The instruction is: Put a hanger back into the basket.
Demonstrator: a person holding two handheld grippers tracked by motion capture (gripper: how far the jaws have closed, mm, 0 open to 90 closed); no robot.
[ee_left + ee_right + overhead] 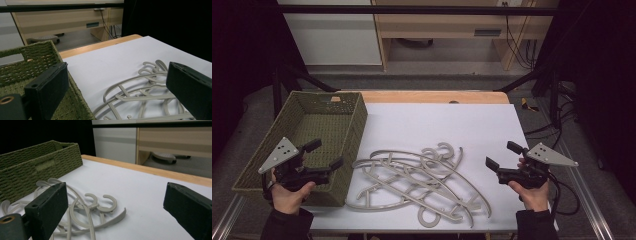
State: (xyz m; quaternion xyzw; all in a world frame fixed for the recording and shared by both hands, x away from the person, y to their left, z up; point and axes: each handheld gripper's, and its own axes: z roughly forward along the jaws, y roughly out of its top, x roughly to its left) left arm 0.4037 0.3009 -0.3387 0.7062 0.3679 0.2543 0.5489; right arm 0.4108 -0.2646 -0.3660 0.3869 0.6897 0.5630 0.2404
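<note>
A tangle of several grey plastic hangers [417, 182] lies on the white table top [437, 122], near the front middle. A green woven basket [302, 142] stands at the table's left. My left gripper [324, 154] hovers open over the basket's right wall, jaws wide apart with nothing between them; past them I see the hangers [140, 95] and the basket [30, 67]. My right gripper [502, 155] is held open to the right of the pile, nothing between its jaws; it looks across the hangers [95, 205] toward the basket [37, 167].
A wooden strip [432, 96] borders the table's far edge. Beyond it stand a wooden cabinet [452, 25] and a white panel [332, 35]. Black frame bars [542, 75] and cables [562, 125] run along the right side.
</note>
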